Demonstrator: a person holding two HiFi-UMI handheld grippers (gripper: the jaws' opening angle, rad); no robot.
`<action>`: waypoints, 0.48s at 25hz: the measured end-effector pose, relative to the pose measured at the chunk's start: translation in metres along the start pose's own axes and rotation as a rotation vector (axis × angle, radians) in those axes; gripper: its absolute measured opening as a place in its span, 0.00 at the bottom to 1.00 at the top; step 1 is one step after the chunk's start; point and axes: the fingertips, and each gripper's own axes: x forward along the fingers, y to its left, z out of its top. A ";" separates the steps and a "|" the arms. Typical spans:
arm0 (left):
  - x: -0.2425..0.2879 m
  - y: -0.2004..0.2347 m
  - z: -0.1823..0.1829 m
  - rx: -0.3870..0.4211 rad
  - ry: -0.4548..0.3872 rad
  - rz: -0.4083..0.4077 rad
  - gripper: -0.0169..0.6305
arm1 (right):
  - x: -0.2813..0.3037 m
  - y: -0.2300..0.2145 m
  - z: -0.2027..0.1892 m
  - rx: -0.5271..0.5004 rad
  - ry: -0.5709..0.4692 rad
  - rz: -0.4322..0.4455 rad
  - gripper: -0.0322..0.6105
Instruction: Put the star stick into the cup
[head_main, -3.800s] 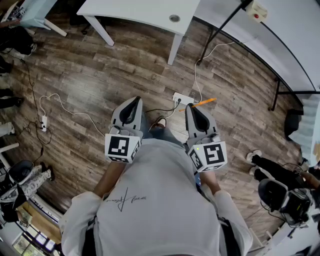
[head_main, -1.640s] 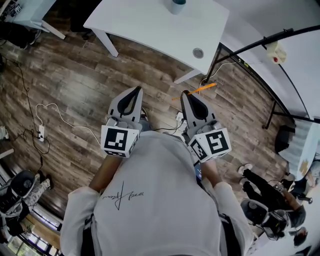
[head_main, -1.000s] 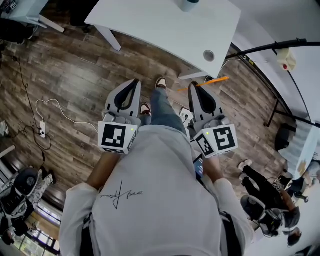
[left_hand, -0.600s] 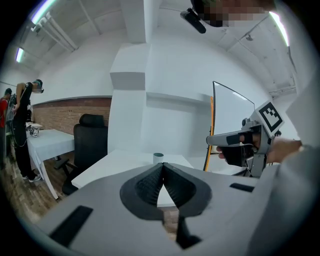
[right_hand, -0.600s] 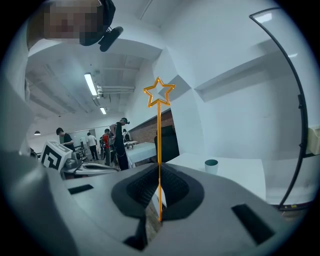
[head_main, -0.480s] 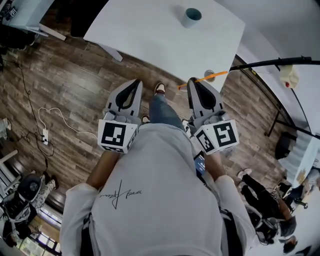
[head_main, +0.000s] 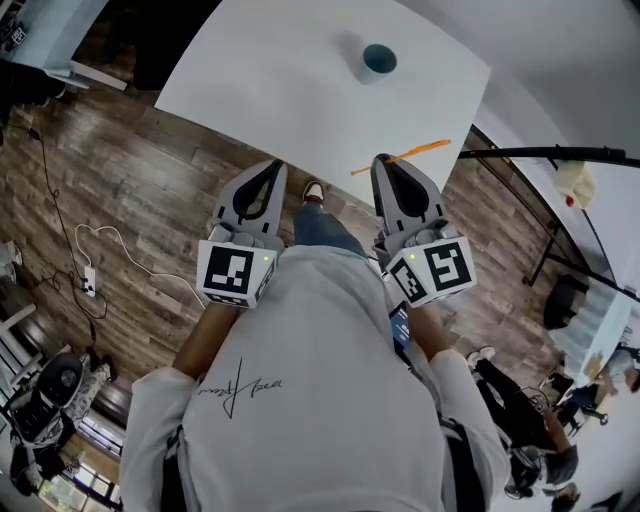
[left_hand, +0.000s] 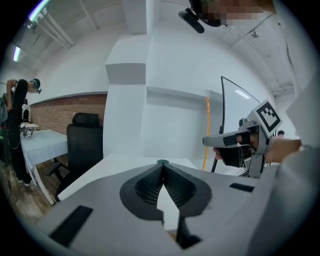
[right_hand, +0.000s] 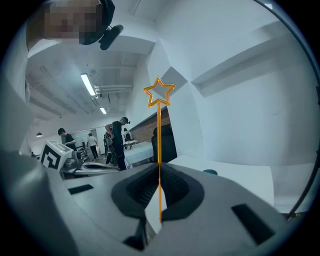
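My right gripper (head_main: 382, 160) is shut on the orange star stick (head_main: 402, 156), which crosses its tips just over the near edge of the white table (head_main: 280, 70). In the right gripper view the star stick (right_hand: 159, 150) stands upright between the jaws of the right gripper (right_hand: 159, 169), its star at the top. The teal cup (head_main: 378, 60) stands on the table's far right part; its rim shows as the cup (right_hand: 210, 172) low at the right. My left gripper (head_main: 276, 165) is shut with nothing in it, and the left gripper (left_hand: 162, 166) points at the cup (left_hand: 162, 162).
A black office chair (left_hand: 82, 142) stands left of the table. A black stand's bar (head_main: 550, 154) runs off to the right of the table. Cables and a power strip (head_main: 91, 284) lie on the wood floor at left. People stand in the background (right_hand: 116, 141).
I have walked up to the table: it has come from the far top of the head view to right in front of both grippers, and the cup has come into view.
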 end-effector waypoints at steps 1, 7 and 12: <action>0.007 0.001 0.001 0.003 0.003 0.000 0.04 | 0.004 -0.005 0.001 0.001 0.001 0.003 0.07; 0.050 0.003 0.011 0.016 0.003 -0.003 0.04 | 0.027 -0.039 0.004 0.010 0.007 0.019 0.07; 0.074 0.001 0.014 0.020 -0.002 0.000 0.04 | 0.041 -0.060 0.007 0.006 0.003 0.030 0.07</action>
